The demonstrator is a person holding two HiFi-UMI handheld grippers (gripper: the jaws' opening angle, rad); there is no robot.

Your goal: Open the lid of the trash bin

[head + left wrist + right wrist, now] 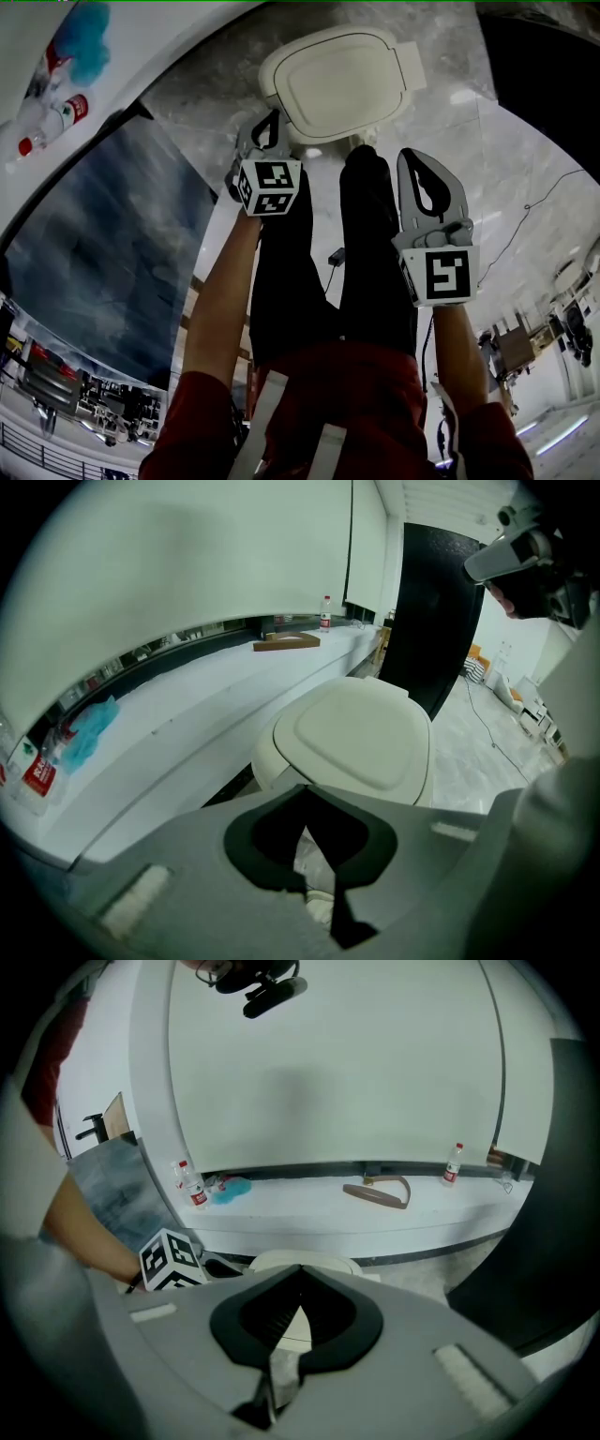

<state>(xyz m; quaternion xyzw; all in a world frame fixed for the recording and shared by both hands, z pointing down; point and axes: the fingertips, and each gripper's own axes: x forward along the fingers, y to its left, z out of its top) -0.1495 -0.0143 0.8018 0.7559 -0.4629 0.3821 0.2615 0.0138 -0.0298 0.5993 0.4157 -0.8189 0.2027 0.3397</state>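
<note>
The cream trash bin (337, 84) stands on the marble floor in front of my feet, its rounded lid (361, 733) lying flat and closed. My left gripper (273, 120) hovers at the lid's near left edge, jaws together with nothing between them. In the left gripper view the left gripper (305, 791) sits just short of the lid. My right gripper (413, 157) is held lower and to the right of the bin, also shut and empty. In the right gripper view the right gripper (300, 1271) hides most of the bin (328, 1261).
A white ledge (187, 705) runs along the wall left of the bin, carrying bottles (56, 117), a blue cloth (89, 42) and a brown curved object (286, 643). A black panel (436, 611) stands behind the bin. The person's black trouser legs (366, 253) are below it.
</note>
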